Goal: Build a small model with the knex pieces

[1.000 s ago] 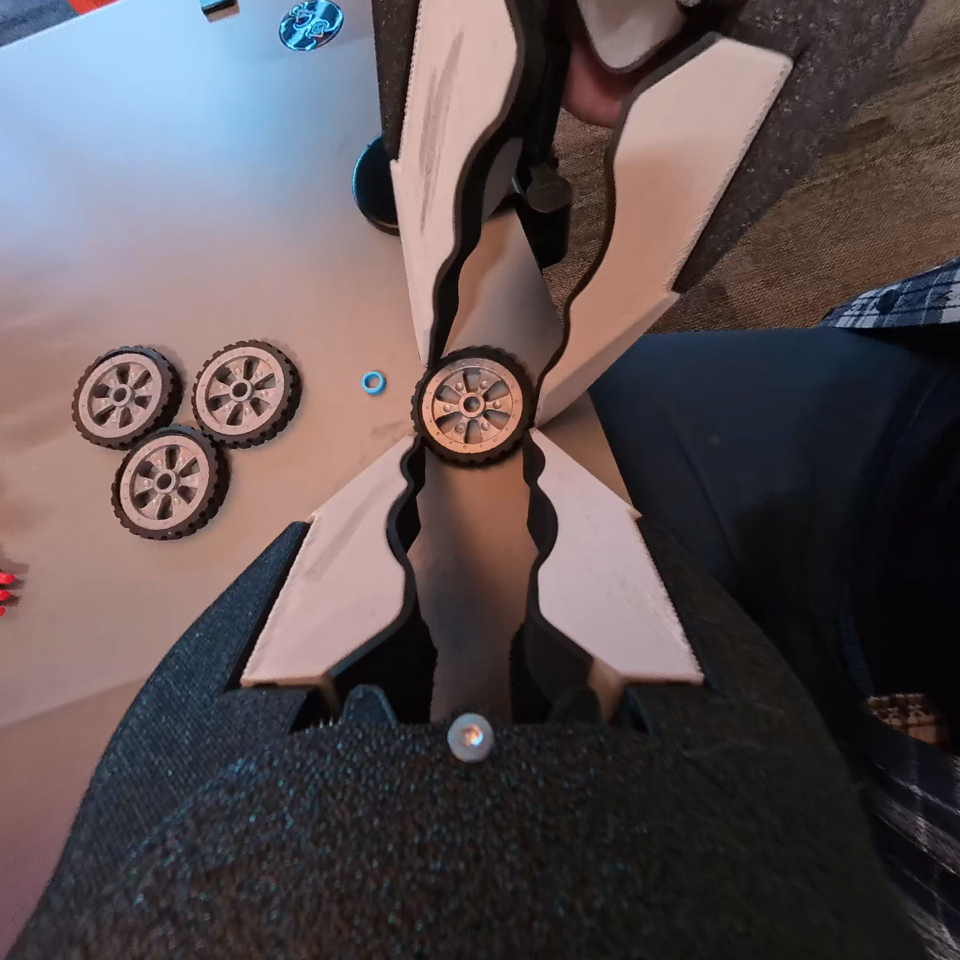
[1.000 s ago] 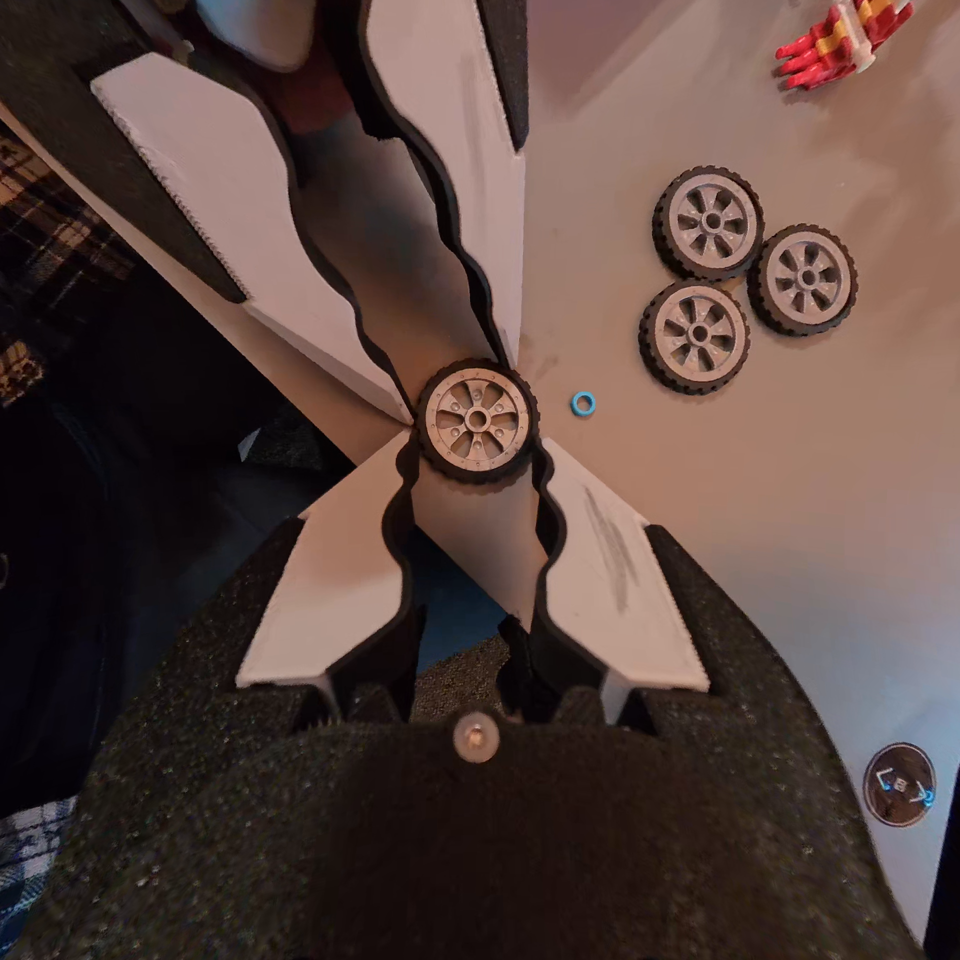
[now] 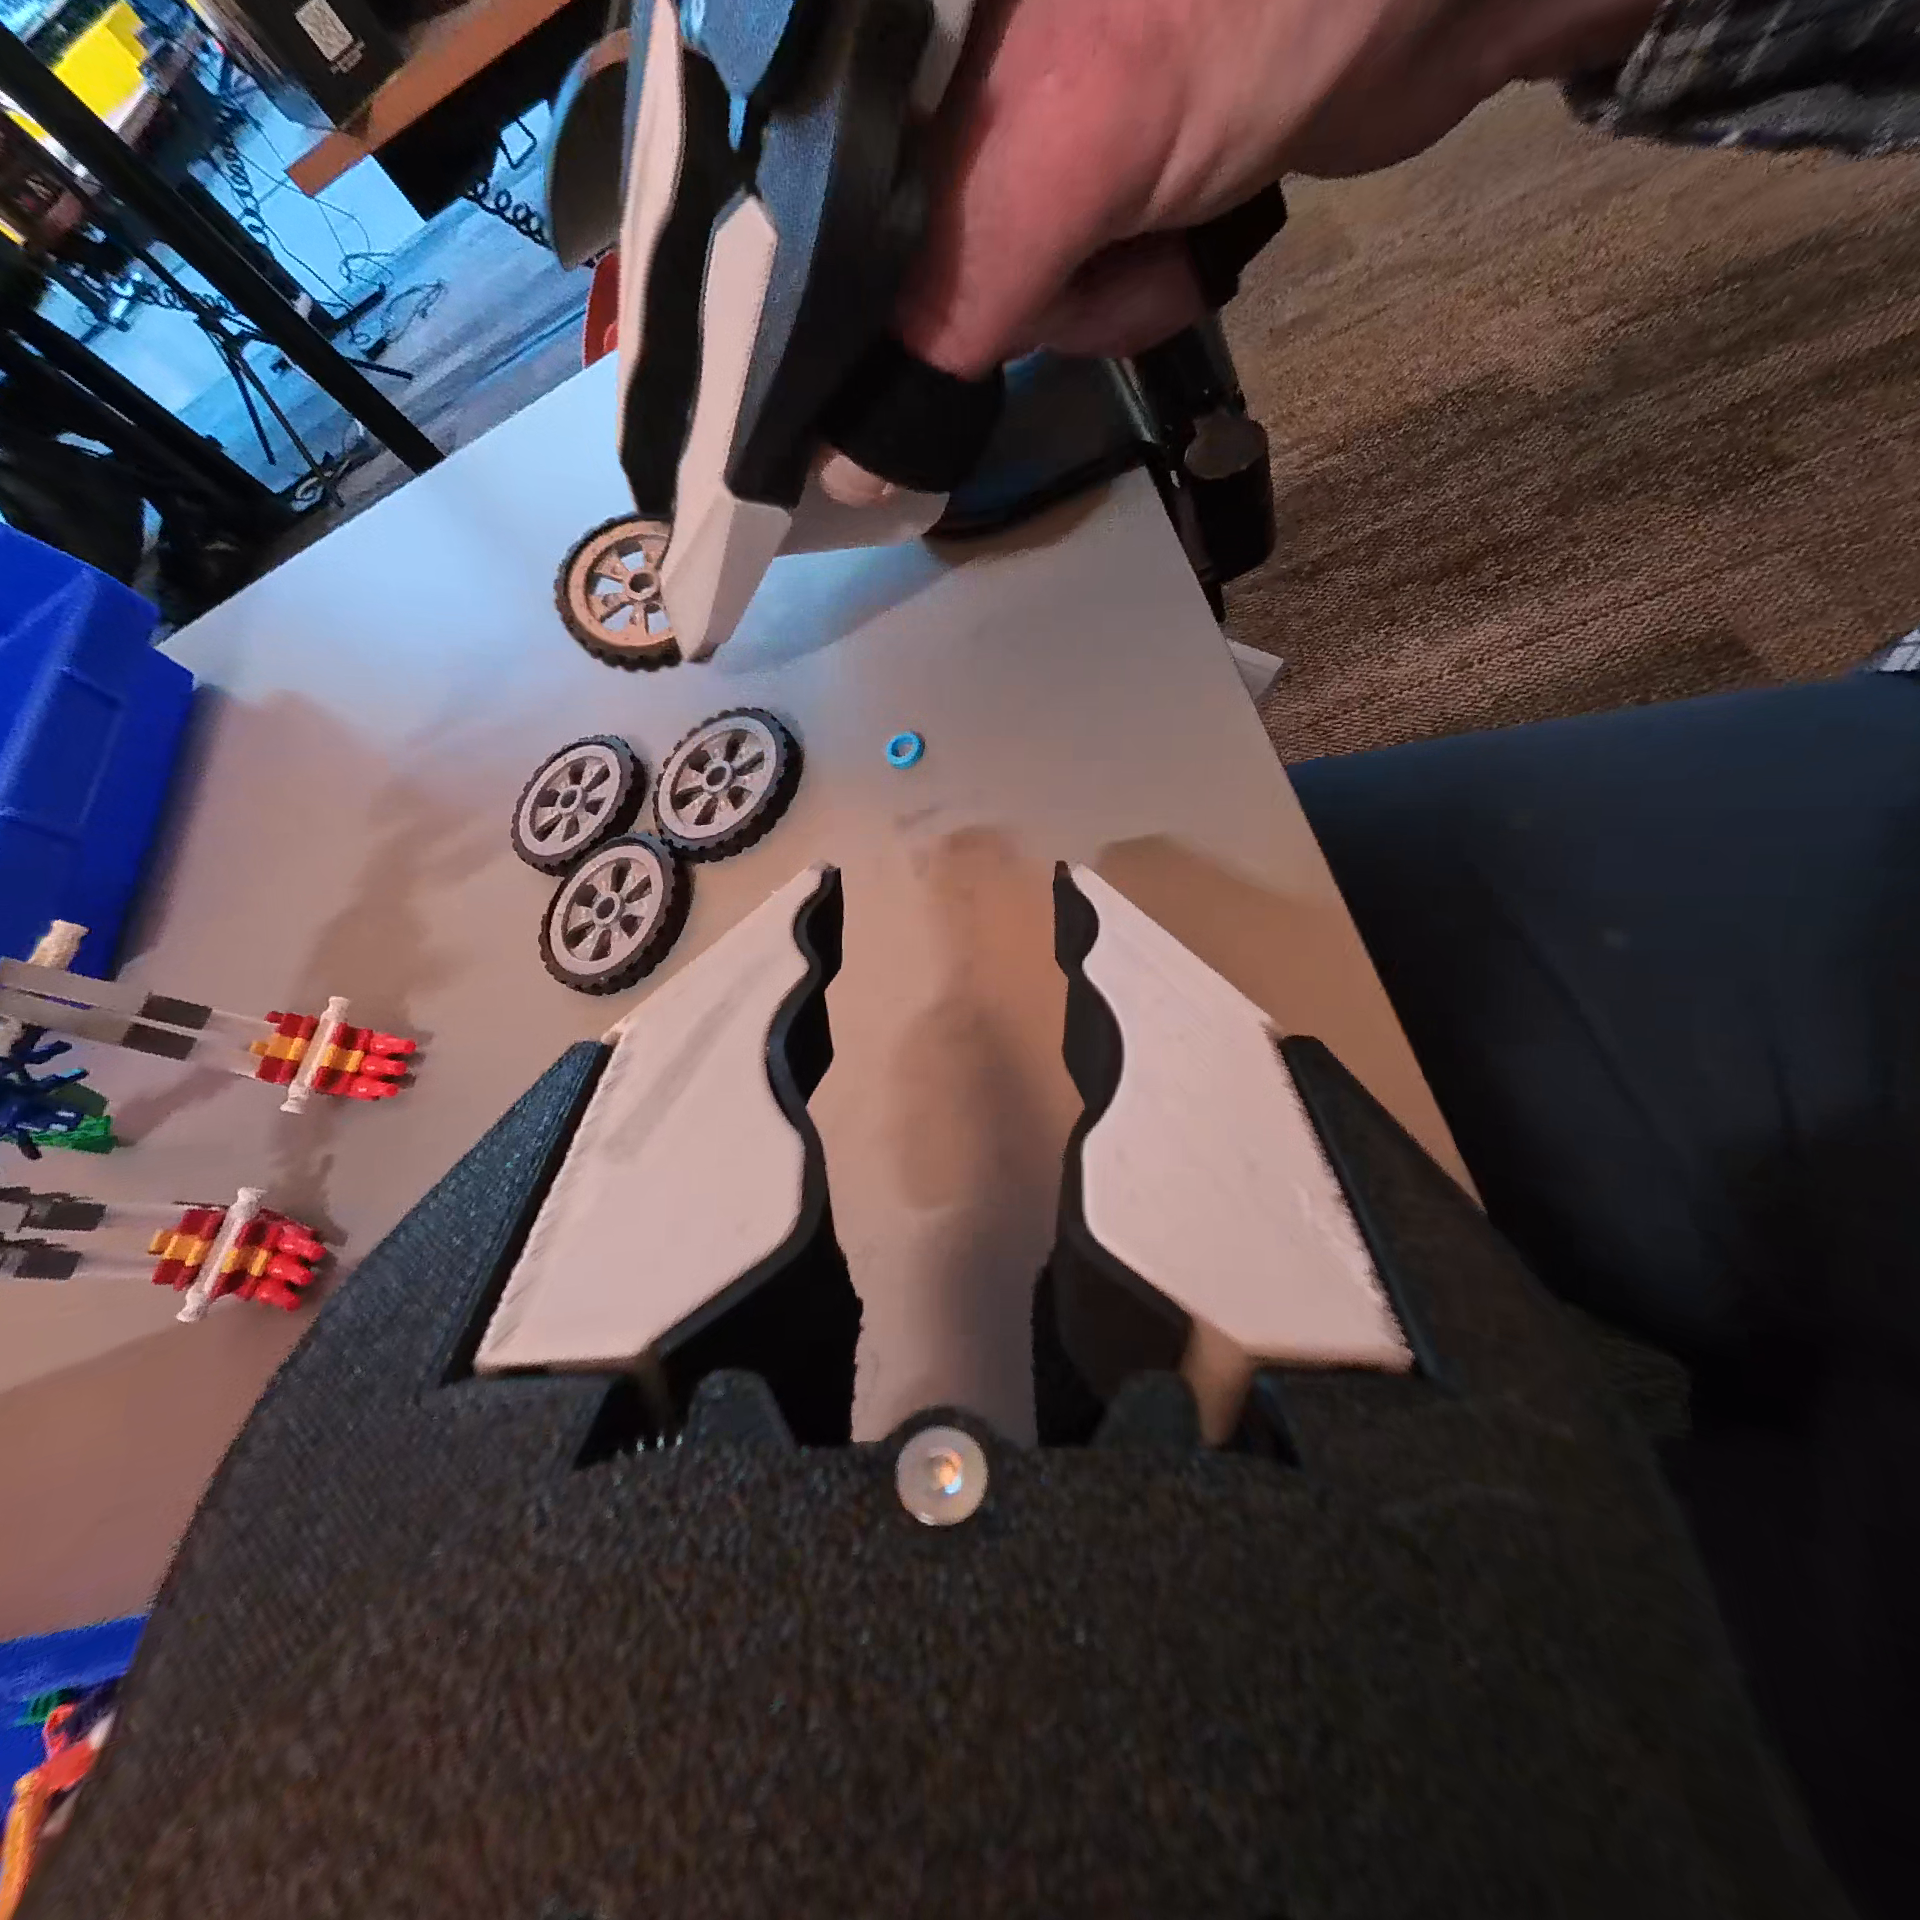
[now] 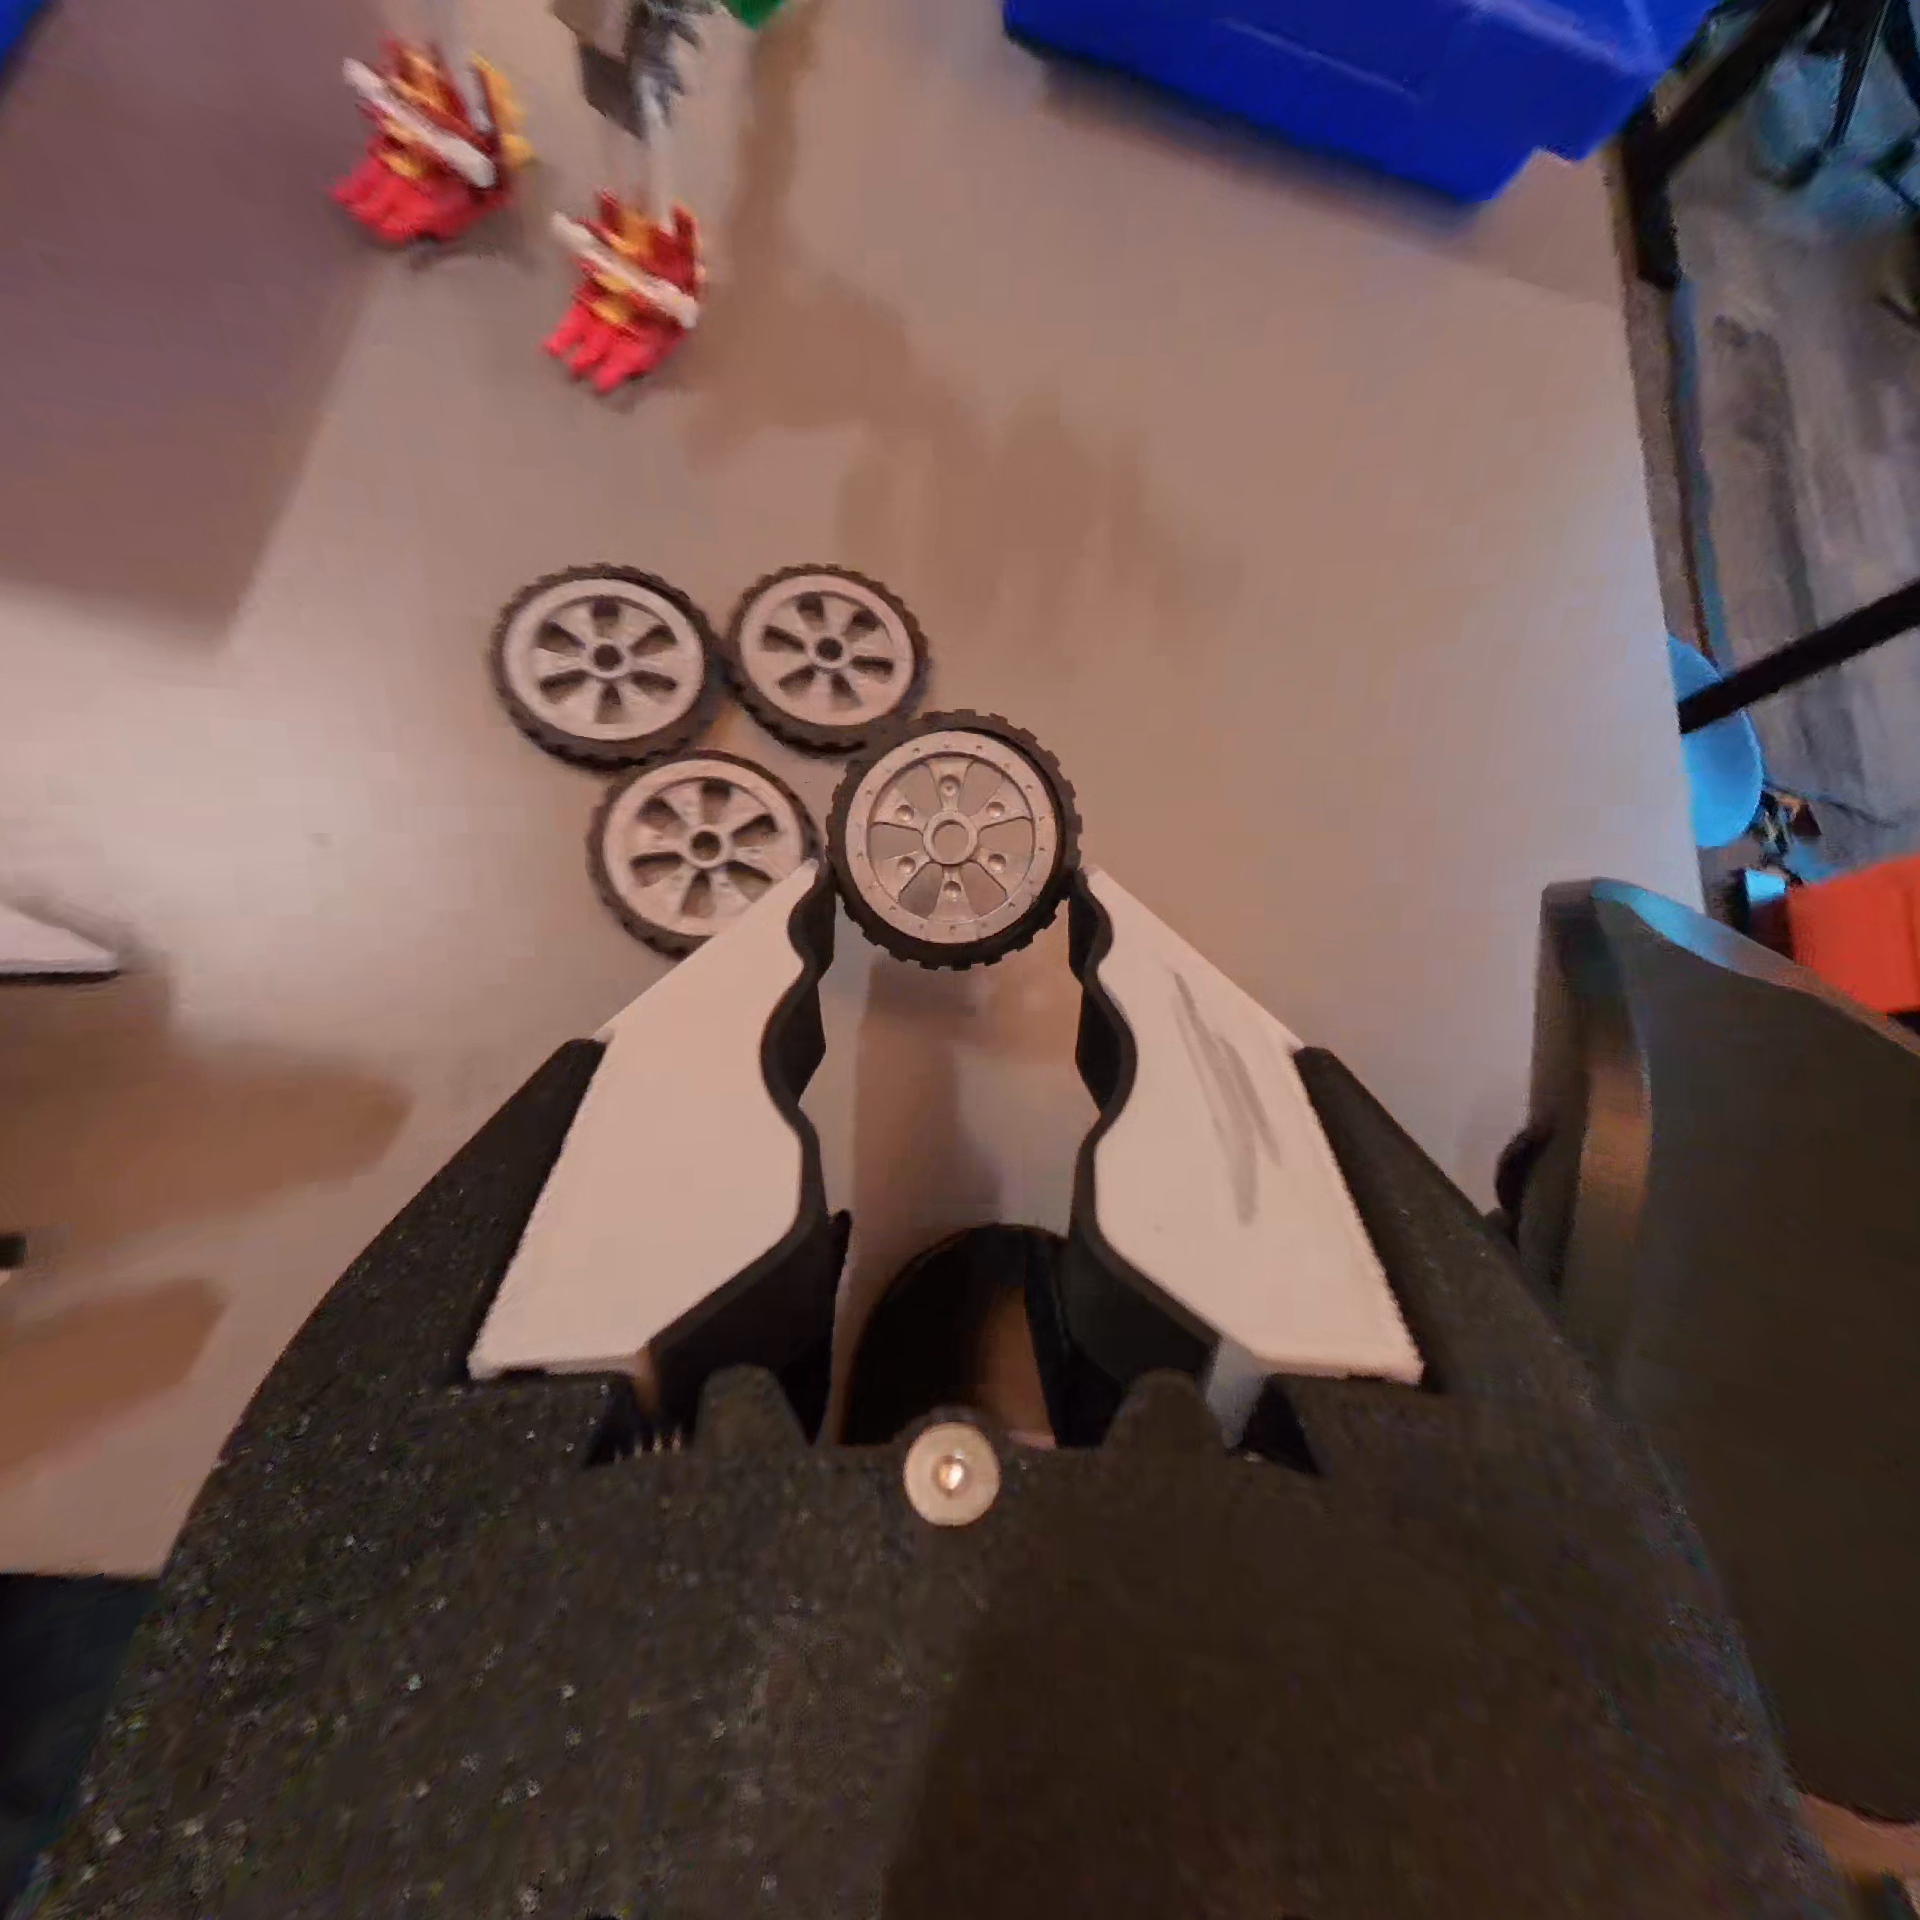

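Right hand-held gripper around toy wheel.

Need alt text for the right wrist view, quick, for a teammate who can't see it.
The right tool grips a toy wheel by its black tyre, just above a grey table. Three matching wheels lie flat in a cluster beside it; two red-and-yellow toy pieces and a blue bin sit farther back.

wheels look like matte grey plastic hubs in knobby black rubber tyres; table smooth and satiny, gripper bodies grainy black.
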Action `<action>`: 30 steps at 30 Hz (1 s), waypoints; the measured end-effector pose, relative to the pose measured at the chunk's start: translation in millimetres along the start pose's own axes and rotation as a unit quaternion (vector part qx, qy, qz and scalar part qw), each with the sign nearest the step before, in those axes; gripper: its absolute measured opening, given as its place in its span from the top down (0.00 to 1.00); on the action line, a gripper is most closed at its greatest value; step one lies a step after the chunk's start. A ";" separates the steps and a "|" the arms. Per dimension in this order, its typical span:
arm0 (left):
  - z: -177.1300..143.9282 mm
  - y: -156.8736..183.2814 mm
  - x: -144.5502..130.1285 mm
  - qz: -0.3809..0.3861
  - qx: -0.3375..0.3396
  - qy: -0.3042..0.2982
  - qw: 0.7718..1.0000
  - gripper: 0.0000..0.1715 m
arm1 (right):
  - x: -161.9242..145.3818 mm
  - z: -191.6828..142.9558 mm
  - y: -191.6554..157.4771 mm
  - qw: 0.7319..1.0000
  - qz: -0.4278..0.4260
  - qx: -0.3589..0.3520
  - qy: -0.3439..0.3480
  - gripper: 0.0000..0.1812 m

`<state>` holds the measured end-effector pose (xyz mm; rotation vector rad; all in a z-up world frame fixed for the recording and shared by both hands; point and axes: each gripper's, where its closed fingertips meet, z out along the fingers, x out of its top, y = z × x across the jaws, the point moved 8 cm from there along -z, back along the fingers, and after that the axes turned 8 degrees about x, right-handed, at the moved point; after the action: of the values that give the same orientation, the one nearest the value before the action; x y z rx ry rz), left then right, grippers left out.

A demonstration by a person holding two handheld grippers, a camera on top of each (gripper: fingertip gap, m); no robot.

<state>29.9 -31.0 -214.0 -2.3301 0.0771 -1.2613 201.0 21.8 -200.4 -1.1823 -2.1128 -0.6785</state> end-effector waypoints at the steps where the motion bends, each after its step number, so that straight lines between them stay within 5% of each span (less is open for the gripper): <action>1: -0.5 -1.2 0.5 -0.006 0.000 0.004 1.000 0.77 | -1.1 3.8 3.7 1.000 0.007 -0.002 -0.009 0.76; 6: 1.0 -2.9 1.5 -0.014 -0.004 0.007 1.000 0.77 | -3.4 17.8 6.8 0.996 0.049 0.058 -0.036 0.72; 12: 5.9 -0.9 4.0 0.000 -0.007 0.011 1.000 0.77 | -2.8 8.6 2.7 0.996 0.036 0.074 -0.035 0.68; 19: 13.0 -0.9 7.5 0.006 -0.006 0.018 1.000 0.77 | 0.4 23.4 6.2 0.996 0.044 0.074 -0.037 0.79; 30: 22.4 -1.6 11.9 0.008 -0.008 0.029 1.000 0.77 | 1.9 32.8 12.3 0.995 0.033 0.080 -0.050 0.70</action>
<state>54.3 -24.1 -214.2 -2.3021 0.1233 -1.3242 202.3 51.1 -219.6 -1.2143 -2.1554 -0.4183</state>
